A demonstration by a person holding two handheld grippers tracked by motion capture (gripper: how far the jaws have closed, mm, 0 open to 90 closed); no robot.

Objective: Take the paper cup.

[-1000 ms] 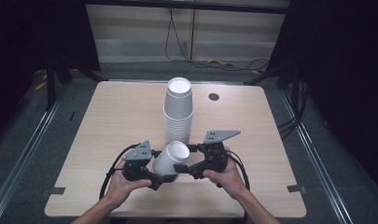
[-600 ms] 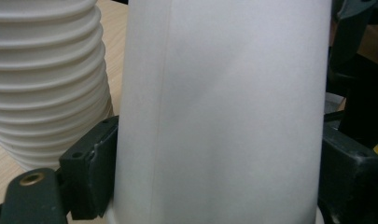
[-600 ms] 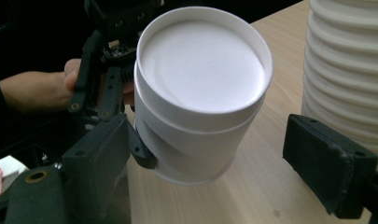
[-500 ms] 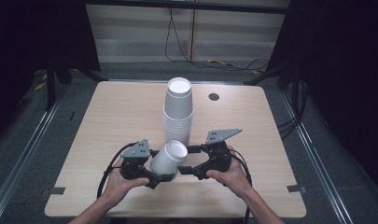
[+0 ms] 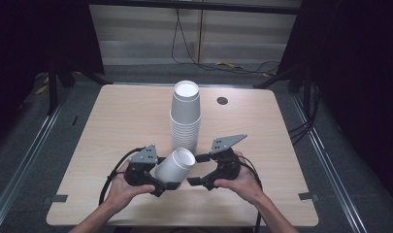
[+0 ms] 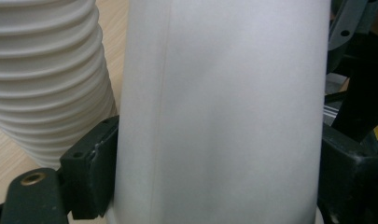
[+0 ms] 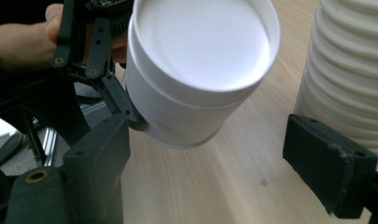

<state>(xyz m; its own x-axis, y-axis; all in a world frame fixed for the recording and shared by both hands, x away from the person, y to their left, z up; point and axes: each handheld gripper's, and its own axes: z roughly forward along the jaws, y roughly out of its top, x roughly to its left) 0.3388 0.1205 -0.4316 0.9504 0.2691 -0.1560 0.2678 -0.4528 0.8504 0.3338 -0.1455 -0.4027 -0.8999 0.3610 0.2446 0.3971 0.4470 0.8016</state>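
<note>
From above, the left gripper [image 5: 171, 183] squeezes a white cup [image 5: 174, 165] near the desk's [image 5: 111, 126] front edge, its hold hidden. Left gripper view: the cup [image 6: 219, 112] is cut off, pads pressing. Right gripper view: the right gripper [image 7: 214, 163] stands wide, holding nothing, beside the cup stack [image 7: 350, 70].

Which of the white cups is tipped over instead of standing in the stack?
The white cup clamped in the left gripper: it is tilted, its open mouth facing the right gripper. The others stand nested in the cup stack behind it.

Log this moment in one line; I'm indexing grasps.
left tongs: shut on cup | right tongs: open | stack: upright
</note>
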